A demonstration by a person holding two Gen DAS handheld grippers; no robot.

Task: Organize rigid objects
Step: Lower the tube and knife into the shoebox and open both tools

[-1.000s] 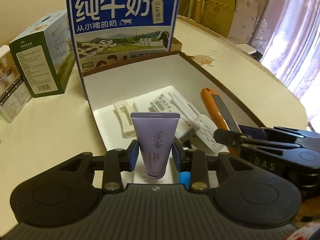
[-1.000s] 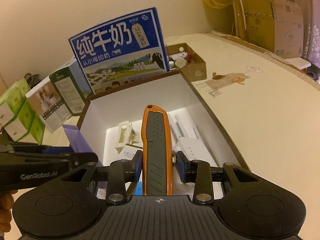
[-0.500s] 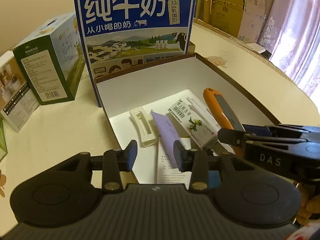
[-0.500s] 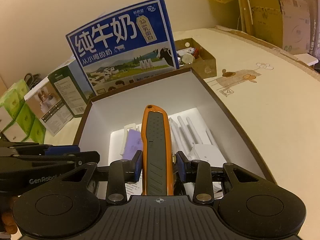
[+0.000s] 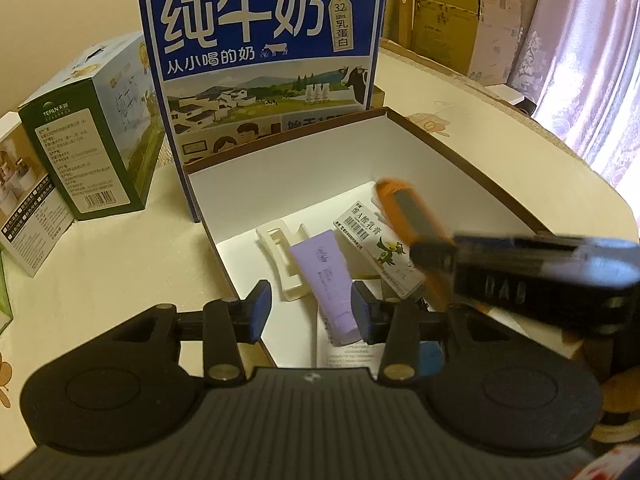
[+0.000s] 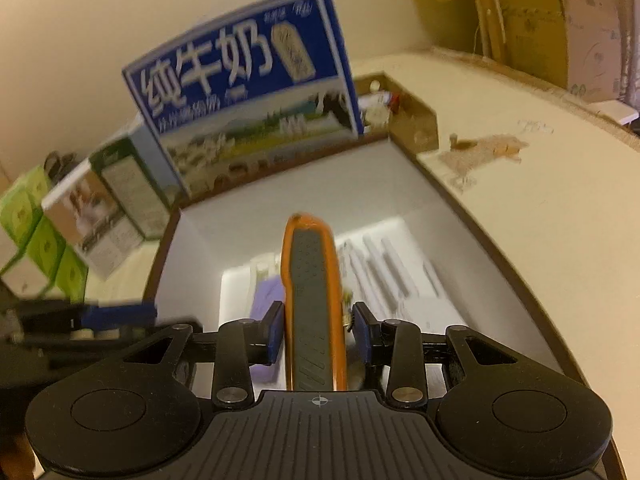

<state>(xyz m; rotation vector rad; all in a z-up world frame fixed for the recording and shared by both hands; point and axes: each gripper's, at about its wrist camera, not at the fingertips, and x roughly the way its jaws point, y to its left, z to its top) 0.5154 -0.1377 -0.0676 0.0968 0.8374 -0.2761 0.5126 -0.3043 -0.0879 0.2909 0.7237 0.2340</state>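
While your left tool (image 5: 308,312) has just been opening, empty above the purple tube (image 5: 326,276) lying in the white box (image 5: 460,148), lower the orange knife (image 6: 314,296) clenched in your right tool (image 6: 316,334) beside it before releasing.

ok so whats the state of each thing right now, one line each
left gripper: open, jaws just been opening, nothing gripped
right gripper: shut on the orange knife
purple tube: released, lying flat in the box
orange knife: held over the box
box: open, no lid on
white clip: lying in the box
medicine carton: closed, lying in the box
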